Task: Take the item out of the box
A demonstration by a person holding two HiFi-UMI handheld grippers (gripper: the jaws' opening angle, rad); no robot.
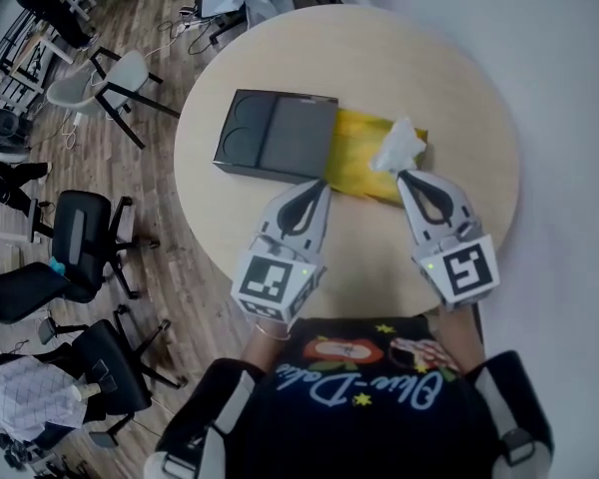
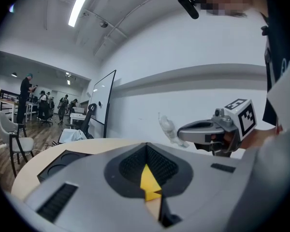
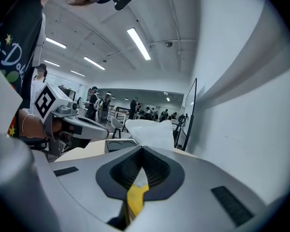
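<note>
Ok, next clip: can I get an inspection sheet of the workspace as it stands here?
Surface: round table with a light top.
Job's things: yellow box lies flat, and a white tissue sticks up from its right end.
Clutter: black tray lies against the box's left end.
Grippers: left gripper is shut on the box's near edge; right gripper is shut on the tissue.
Cables: loose cables on the floor beyond the table.
Surroundings: office chairs on the person's left.
</note>
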